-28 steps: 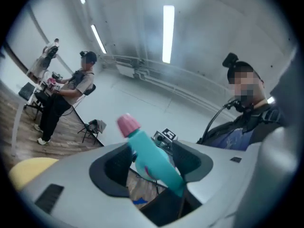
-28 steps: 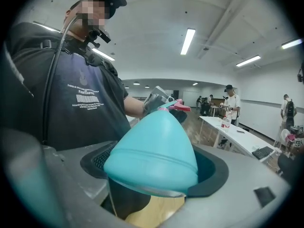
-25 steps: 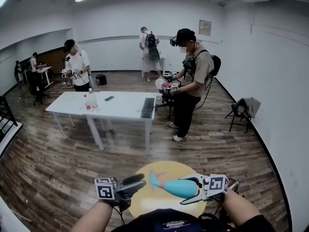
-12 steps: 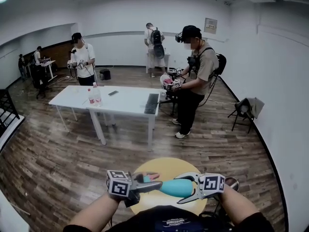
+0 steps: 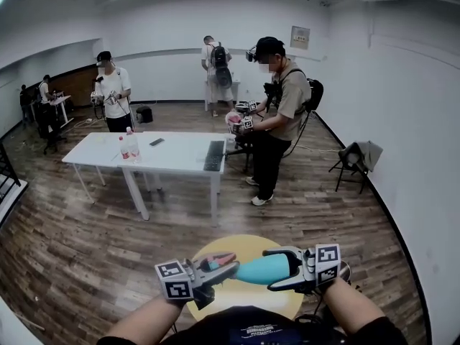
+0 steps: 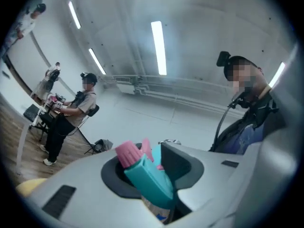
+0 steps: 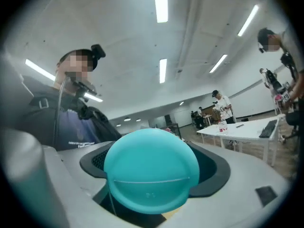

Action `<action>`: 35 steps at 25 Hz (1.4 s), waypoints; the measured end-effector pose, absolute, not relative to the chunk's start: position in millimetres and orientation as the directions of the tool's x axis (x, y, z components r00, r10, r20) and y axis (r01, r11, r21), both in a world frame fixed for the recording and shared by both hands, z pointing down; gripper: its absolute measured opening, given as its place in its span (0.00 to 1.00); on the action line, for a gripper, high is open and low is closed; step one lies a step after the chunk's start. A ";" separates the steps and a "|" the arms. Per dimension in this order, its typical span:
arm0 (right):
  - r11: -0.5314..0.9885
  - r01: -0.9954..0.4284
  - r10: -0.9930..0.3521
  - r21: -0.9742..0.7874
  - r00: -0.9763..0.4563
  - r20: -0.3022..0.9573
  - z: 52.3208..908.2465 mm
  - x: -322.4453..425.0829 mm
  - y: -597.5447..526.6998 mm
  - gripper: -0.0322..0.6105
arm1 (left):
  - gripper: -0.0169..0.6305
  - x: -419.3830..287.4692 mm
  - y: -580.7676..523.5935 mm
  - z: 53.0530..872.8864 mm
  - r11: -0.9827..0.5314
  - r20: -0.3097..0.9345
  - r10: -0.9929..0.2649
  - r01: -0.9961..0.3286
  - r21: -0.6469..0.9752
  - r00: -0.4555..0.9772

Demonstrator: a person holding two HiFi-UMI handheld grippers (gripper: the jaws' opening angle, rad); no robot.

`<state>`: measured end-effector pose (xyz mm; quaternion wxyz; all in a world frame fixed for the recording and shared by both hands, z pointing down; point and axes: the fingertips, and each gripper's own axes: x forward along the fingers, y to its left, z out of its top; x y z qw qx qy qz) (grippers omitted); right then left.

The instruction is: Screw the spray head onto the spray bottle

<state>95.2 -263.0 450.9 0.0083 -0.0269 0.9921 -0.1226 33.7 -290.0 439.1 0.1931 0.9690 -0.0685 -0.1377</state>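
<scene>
The left gripper (image 5: 218,269), earlier apart from the spray head (image 5: 220,259), now has it between its jaws, which have just been closing. The spray bottle (image 5: 260,270) sits higher and more level.

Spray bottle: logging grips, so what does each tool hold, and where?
The right tool grips the spray bottle round its base end; left tool, jaws just closing, grips the spray head by its sides.

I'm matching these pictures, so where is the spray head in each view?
Head view: spray head, bottom centre, left of the teal bottle.
Left gripper view: bottom centre, close up.
Right gripper view: not visible, behind the bottle's base.
Shared landmark: the capped person standing nearby.
</scene>
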 end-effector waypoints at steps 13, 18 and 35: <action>0.886 -0.133 -0.182 -0.444 -0.981 -0.069 448.8 118.4 -278.7 0.78 | 0.48 -24.3 -317.7 434.9 -0.829 -0.295 -0.249 -0.046 0.557 0.922; 0.836 -0.211 -0.306 -0.507 -0.946 -0.111 457.1 161.4 -292.6 0.77 | 0.55 -133.1 -345.0 462.3 -0.686 -0.336 -0.509 -0.137 0.715 0.793; 0.875 -0.170 -0.178 -0.453 -0.984 0.024 474.1 83.6 -273.3 0.80 | 0.18 45.0 -299.4 427.6 -0.818 -0.237 -0.174 -0.006 0.576 0.956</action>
